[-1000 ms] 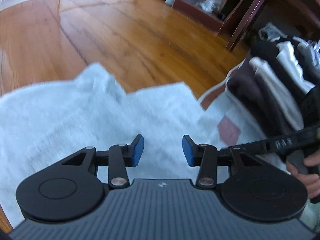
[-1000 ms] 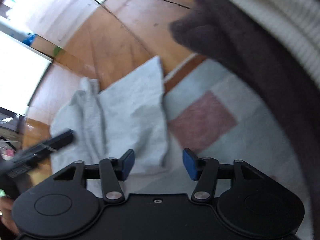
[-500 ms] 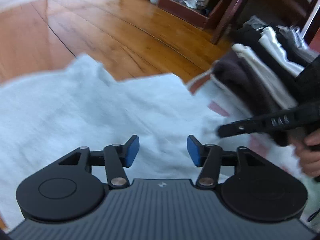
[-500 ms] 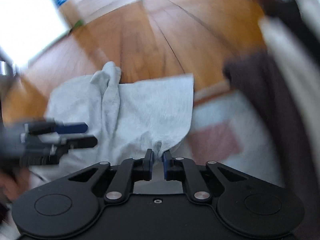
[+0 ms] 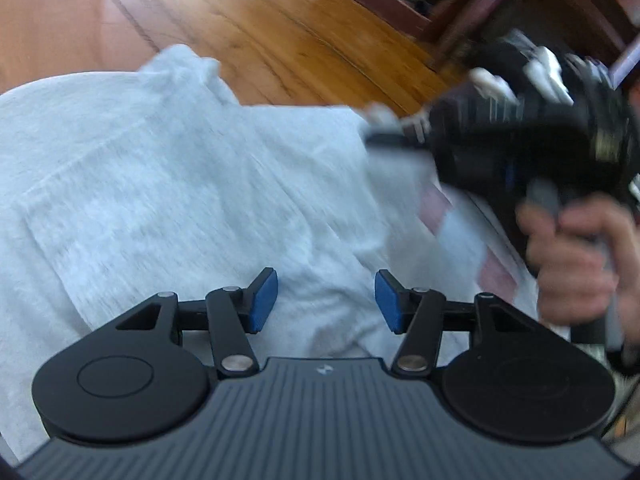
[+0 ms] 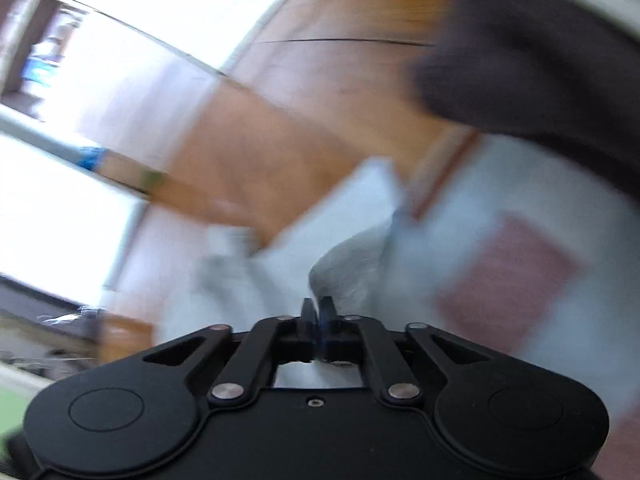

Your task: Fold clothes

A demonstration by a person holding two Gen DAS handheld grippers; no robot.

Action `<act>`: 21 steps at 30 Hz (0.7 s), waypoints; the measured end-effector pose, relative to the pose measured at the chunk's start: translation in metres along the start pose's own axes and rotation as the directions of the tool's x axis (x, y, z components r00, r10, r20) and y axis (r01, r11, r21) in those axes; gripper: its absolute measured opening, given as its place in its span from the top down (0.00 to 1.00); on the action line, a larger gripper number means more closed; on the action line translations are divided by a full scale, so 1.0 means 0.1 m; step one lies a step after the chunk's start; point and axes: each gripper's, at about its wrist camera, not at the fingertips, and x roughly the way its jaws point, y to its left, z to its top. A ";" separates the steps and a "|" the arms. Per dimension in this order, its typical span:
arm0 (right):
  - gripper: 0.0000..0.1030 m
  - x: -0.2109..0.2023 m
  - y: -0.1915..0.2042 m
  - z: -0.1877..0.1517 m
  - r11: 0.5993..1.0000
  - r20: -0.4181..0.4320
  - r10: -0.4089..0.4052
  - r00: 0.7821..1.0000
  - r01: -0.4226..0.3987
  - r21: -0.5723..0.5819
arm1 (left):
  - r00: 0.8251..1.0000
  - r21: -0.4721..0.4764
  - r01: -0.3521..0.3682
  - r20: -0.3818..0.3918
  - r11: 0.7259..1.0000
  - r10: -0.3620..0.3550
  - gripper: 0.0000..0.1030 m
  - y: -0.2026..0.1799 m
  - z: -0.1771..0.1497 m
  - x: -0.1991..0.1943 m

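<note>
A light grey garment (image 5: 168, 184) lies spread over the wooden floor and a checked mat. My left gripper (image 5: 326, 300) hovers just above its near edge, open, with only cloth seen between the blue pads. My right gripper (image 6: 319, 312) is shut on a corner of the grey garment (image 6: 352, 268), which bunches up in front of the closed jaws. In the left wrist view the right gripper (image 5: 376, 140) shows blurred at the right, held by a hand (image 5: 580, 260), lifting the garment's right edge.
A pile of dark and white clothes (image 5: 532, 68) sits at the far right; its dark brown piece (image 6: 532, 60) fills the right wrist view's upper right. A pale mat with pink squares (image 6: 508, 280) lies under the garment. Wooden furniture legs (image 5: 472, 12) stand behind.
My right gripper closed on the garment's corner and is now lifting it, moving fast and blurred. The left gripper stayed open and shifted slightly over the cloth.
</note>
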 end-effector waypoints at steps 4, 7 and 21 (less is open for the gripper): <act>0.96 0.09 0.79 -0.21 0.900 -0.054 0.002 0.999 -0.026 -0.436 | 0.995 -0.130 0.093 0.051 0.987 -0.087 0.49 0.26 -0.08 -0.09; 0.96 0.28 1.13 -0.51 0.745 -0.154 -0.051 0.987 -0.065 -0.663 | 0.990 -0.173 0.111 0.102 0.979 -0.095 0.49 0.47 -0.10 -0.28; 0.92 0.68 1.13 -0.89 0.537 -0.324 -0.191 0.927 -0.178 -0.825 | 0.952 -0.059 -0.029 0.302 0.998 0.045 0.48 0.55 -0.02 -0.49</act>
